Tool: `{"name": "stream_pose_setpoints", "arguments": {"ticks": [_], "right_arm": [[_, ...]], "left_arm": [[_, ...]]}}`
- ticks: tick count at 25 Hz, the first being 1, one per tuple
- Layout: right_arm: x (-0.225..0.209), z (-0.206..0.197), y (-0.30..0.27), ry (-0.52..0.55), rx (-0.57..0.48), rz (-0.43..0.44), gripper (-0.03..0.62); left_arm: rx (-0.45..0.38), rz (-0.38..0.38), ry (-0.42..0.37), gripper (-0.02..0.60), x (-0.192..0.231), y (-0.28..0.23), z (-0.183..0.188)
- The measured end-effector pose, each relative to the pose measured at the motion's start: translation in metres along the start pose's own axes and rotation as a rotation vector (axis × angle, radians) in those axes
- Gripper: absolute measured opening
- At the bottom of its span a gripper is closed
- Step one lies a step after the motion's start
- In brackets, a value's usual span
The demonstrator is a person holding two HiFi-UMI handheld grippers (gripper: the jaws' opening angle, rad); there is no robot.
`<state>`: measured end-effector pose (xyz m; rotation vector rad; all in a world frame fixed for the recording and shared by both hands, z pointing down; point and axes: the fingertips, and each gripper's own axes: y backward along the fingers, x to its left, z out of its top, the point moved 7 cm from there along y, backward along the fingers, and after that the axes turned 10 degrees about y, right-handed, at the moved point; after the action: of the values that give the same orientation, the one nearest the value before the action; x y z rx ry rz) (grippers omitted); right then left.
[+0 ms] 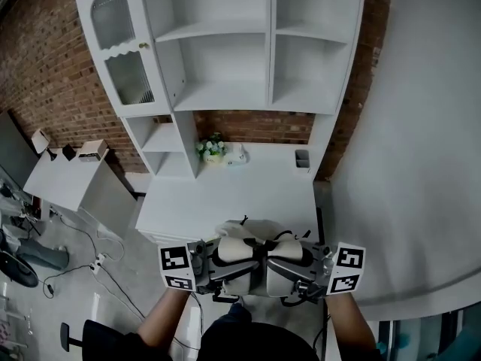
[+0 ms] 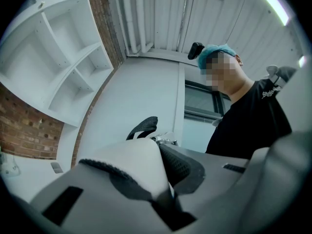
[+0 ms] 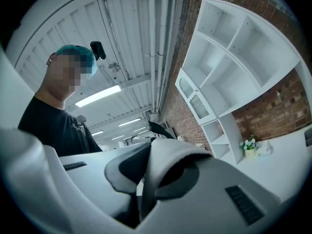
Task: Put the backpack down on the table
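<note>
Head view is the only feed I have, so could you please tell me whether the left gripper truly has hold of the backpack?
Observer: Yes. In the left gripper view, the left gripper has its fingers closed on a white padded strap with dark mesh edging.
Operator: Thank you. And the right one?
Observer: In the right gripper view, the right gripper likewise pinches a second white strap, which rises out between its jaws.
</note>
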<state>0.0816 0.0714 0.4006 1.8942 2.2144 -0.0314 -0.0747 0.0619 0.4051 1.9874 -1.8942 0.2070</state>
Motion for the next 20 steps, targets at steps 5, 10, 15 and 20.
{"name": "stream_pose_setpoints", "arguments": {"ticks": [5,10,15,20], "right_arm": [[-0.030,0.014,-0.027,0.004,-0.011,-0.035,0.049],[-0.056,0.023,-0.054,-0.032,-0.023,-0.064,0.049],[-0.074,0.028,-0.079,-0.023,-0.038,-0.098,0.049],[-0.097,0.033,-0.094,-0.031,-0.032,-0.110,0.049]], "left_arm": [[-0.012,0.003,-0.018,0.060,0.026,0.018,0.026],[-0.014,0.053,0.009,0.058,0.051,0.036,0.047],[-0.019,0.048,0.012,0.058,0.073,0.055,0.067],[-0.021,0.035,0.018,0.058,0.097,0.065,0.081]]}}
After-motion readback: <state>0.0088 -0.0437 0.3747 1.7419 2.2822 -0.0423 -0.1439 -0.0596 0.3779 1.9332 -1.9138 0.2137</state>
